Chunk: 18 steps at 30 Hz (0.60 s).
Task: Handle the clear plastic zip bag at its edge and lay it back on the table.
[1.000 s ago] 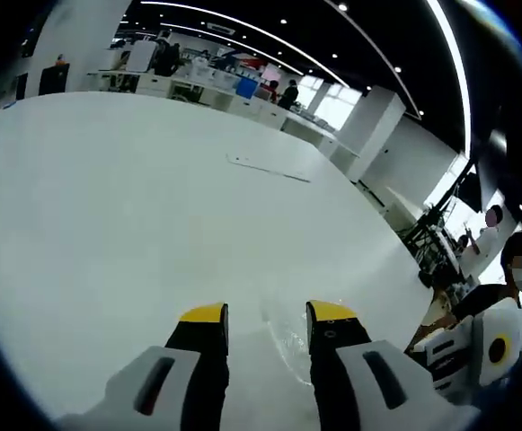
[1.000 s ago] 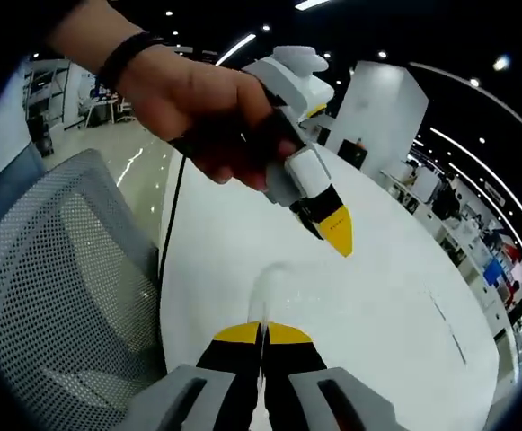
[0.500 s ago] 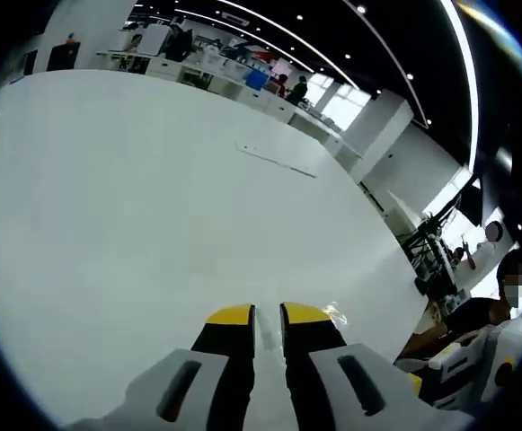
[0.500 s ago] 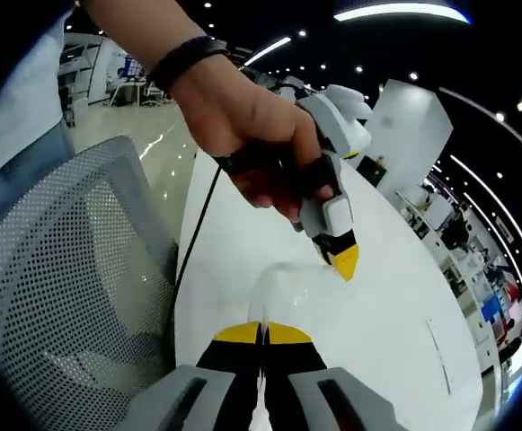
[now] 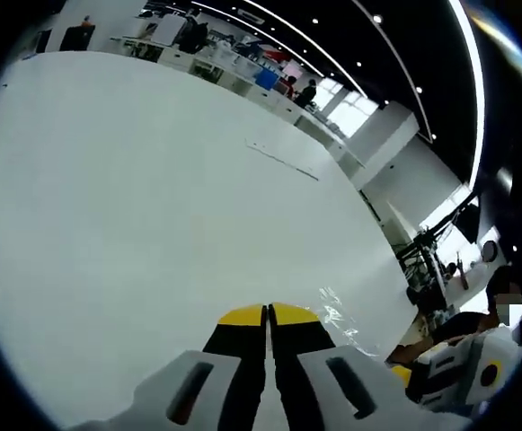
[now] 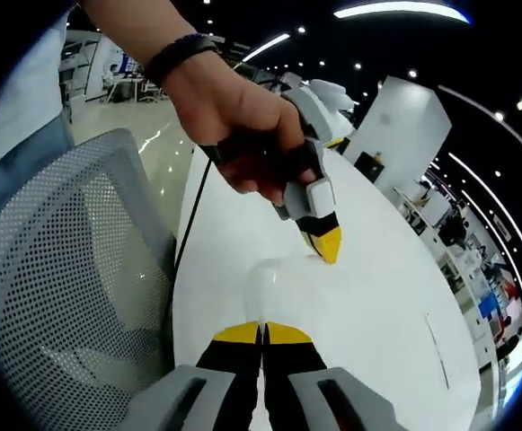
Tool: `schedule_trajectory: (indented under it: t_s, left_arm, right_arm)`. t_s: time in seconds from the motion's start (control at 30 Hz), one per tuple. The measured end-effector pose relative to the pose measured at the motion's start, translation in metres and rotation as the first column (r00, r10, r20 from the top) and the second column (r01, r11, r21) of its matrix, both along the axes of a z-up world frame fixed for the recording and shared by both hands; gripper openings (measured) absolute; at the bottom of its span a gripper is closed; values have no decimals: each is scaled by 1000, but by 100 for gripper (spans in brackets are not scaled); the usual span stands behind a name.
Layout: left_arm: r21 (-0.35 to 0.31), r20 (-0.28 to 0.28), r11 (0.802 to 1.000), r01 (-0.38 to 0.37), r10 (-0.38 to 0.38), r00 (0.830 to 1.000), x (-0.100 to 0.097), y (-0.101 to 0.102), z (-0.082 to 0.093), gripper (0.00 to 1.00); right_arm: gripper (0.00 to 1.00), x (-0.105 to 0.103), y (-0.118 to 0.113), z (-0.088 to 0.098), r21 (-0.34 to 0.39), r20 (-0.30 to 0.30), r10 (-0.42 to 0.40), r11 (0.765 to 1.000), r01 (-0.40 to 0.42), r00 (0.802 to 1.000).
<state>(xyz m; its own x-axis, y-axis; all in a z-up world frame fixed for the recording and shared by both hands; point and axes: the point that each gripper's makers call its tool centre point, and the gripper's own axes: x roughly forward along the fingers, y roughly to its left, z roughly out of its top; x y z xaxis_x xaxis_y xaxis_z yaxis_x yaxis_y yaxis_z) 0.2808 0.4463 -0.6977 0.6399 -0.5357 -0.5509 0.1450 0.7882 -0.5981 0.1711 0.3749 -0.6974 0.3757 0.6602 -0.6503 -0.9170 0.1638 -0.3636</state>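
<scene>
a: where's the clear zip bag (image 6: 274, 280) now?

b: held up off the white counter (image 5: 135, 180), pinched at its edges. the right tongs (image 6: 262, 329) are clamped on its near edge, the left tongs (image 6: 322, 244) look closed on the far edge.

a: what could go wrong?

b: it's thin and slick, i'd say. pull the two grips apart and an edge may slide out; let one go early and it'll fold instead of lying flat.

a: and the mesh chair (image 6: 58, 287)?

b: beside the counter, out of the way.

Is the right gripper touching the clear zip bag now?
Touching. In the right gripper view, the right gripper has its jaws shut on the edge of the clear zip bag, which rises from between the yellow tips.
</scene>
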Motion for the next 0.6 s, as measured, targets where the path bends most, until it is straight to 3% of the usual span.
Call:
schedule_trajectory:
  t_s: [0.33,0.6]
  left_arm:
    - [-42,-19,998,-48,47,999,-13,11,2,0]
    - [-77,-36,995,-66,63,997,-29,8,4,0]
  right_arm:
    - [0,12,-20,-11,-22,0,-71,997,71,998]
    - [0,25,-39,-15,-18,-16,-157,988,156,988]
